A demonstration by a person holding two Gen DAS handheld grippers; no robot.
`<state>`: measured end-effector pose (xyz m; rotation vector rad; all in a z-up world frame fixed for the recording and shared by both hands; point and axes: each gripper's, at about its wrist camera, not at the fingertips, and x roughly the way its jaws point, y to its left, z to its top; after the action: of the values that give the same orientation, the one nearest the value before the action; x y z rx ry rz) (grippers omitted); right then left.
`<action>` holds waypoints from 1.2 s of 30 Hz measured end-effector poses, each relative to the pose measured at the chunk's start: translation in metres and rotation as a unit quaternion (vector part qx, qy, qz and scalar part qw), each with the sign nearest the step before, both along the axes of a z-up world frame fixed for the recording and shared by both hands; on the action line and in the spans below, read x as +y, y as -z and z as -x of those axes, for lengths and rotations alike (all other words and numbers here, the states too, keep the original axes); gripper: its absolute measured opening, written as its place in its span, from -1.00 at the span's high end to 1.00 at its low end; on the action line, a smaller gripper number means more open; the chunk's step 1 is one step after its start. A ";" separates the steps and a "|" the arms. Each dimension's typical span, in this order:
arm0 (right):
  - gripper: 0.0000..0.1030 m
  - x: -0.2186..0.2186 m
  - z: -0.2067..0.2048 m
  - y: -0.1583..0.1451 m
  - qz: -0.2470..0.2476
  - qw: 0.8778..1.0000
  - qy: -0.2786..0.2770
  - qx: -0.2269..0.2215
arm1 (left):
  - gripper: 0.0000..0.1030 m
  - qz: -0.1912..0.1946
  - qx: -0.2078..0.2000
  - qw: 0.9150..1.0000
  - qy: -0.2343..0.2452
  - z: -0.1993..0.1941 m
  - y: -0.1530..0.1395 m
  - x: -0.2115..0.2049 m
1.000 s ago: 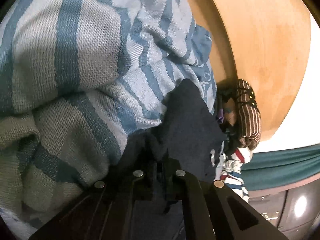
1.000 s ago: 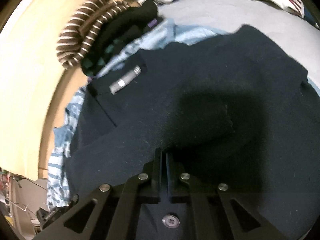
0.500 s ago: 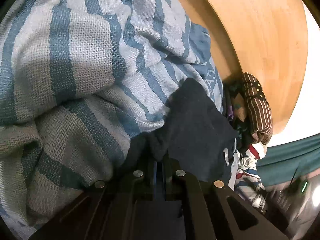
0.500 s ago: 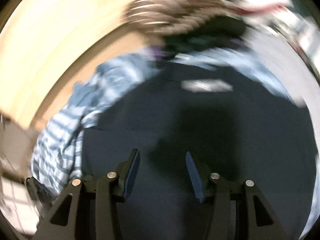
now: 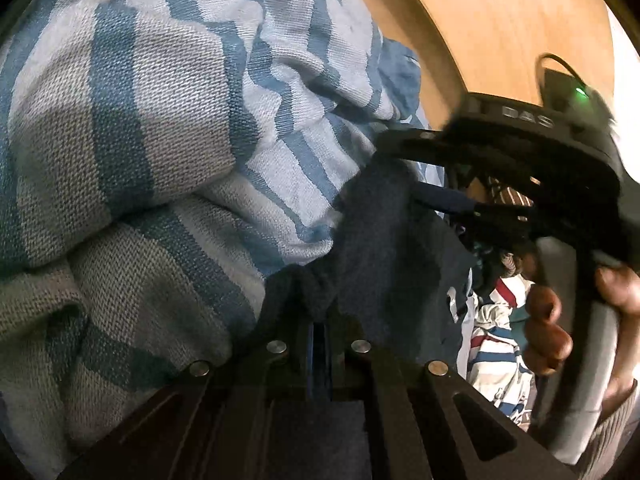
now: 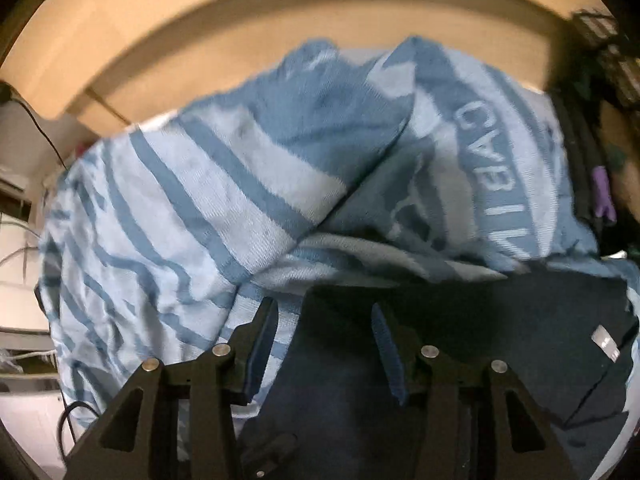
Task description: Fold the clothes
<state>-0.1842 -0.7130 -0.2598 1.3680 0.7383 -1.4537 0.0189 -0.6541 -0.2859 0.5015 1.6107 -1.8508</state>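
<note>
Left wrist view, left gripper tips buried in navy garment

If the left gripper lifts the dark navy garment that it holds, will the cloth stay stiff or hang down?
Probably it hangs limp: the dark navy garment already bunches and creases where the left gripper pinches it. It looks fairly light, a thin knit lying in soft folds. It may drag on the striped blue towel that it touches.

Ahead and left of the left gripper, the bunched striped blanket blocks passage. To its right the right gripper and hand crowd in. Beyond the blanket, bare wooden tabletop lies free.
</note>
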 end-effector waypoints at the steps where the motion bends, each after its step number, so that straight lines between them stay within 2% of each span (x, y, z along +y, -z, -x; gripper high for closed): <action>1: -0.02 -0.001 -0.001 0.004 -0.005 1.000 -0.006 -0.008 | 0.94 -0.002 0.003 1.000 0.001 -0.001 0.001 0.000; 3: 0.04 0.000 -0.005 0.009 -0.011 1.000 -0.019 -0.008 | 0.94 -0.004 0.004 1.000 0.004 -0.001 0.001 -0.001; 5: 0.64 0.001 -0.008 0.013 -0.021 0.999 -0.027 0.007 | 0.94 -0.006 0.007 1.000 0.003 -0.001 0.001 -0.001; 7: 0.85 0.002 -0.007 0.012 -0.011 1.000 -0.022 0.015 | 0.94 -0.004 0.009 1.000 -0.005 -0.003 -0.002 0.001; 11: 0.88 -0.002 -0.007 0.004 0.033 0.999 0.001 -0.006 | 0.93 0.025 -0.011 0.999 -0.040 -0.015 -0.017 0.006; 15: 0.88 -0.011 -0.023 0.013 0.030 0.999 -0.021 0.012 | 0.94 0.012 -0.011 0.999 -0.036 -0.016 -0.008 0.004; 17: 0.74 -0.010 -0.028 0.015 0.034 0.998 -0.035 0.031 | 0.92 0.010 -0.007 0.999 -0.033 -0.016 -0.007 0.004; 18: 0.56 -0.005 -0.028 0.011 0.039 0.998 -0.032 0.035 | 0.92 0.008 -0.005 0.999 -0.033 -0.016 -0.007 0.004; 19: 0.02 -0.001 -0.028 0.006 0.046 0.998 -0.028 0.039 | 0.92 0.005 -0.002 0.999 -0.034 -0.016 -0.007 0.005; 20: -0.24 0.007 -0.026 -0.002 0.061 0.997 -0.023 0.040 | 0.92 0.002 0.002 0.999 -0.036 -0.017 -0.006 0.005; 23: -0.31 0.040 -0.015 -0.037 0.129 0.991 0.004 0.043 | 0.92 -0.008 0.014 0.999 -0.041 -0.018 -0.006 0.007; 25: -0.42 0.074 0.001 -0.058 0.182 0.981 0.060 0.036 | 0.92 -0.023 0.028 0.998 -0.050 -0.019 -0.007 0.012; 27: -0.43 0.094 0.009 -0.065 0.206 0.974 0.096 0.020 | 0.88 -0.038 0.045 0.996 -0.065 -0.027 -0.009 0.018; 28: -0.19 0.104 0.014 -0.069 0.217 0.969 0.115 0.012 | 0.83 -0.044 0.053 0.995 -0.076 -0.030 -0.011 0.019; 29: 0.22 0.113 0.018 -0.070 0.224 0.966 0.130 0.003 | 0.72 -0.046 0.057 0.994 -0.086 -0.033 -0.013 0.022; 30: 0.33 0.117 0.019 -0.063 0.210 0.969 0.131 -0.010 | 0.64 -0.047 0.061 0.992 -0.096 -0.035 -0.015 0.026; 31: 0.35 0.120 0.017 -0.056 0.193 0.973 0.123 -0.018 | 0.53 -0.045 0.064 0.991 -0.105 -0.037 -0.018 0.030; 32: 0.48 0.122 0.015 -0.048 0.177 0.977 0.114 -0.027 | 0.41 -0.041 0.063 0.990 -0.115 -0.038 -0.021 0.034; 34: 0.55 0.113 0.009 -0.028 0.148 0.984 0.099 -0.033 | 0.30 -0.027 0.058 0.988 -0.141 -0.049 -0.028 0.036; 36: 0.60 0.100 0.005 -0.005 0.124 0.988 0.087 -0.038 | 0.27 -0.013 0.052 0.984 -0.172 -0.061 -0.032 0.043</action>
<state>-0.1892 -0.6126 -0.2544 1.3106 0.3826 -1.5627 0.0794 -0.6110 -0.2541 0.1256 1.6720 -1.6183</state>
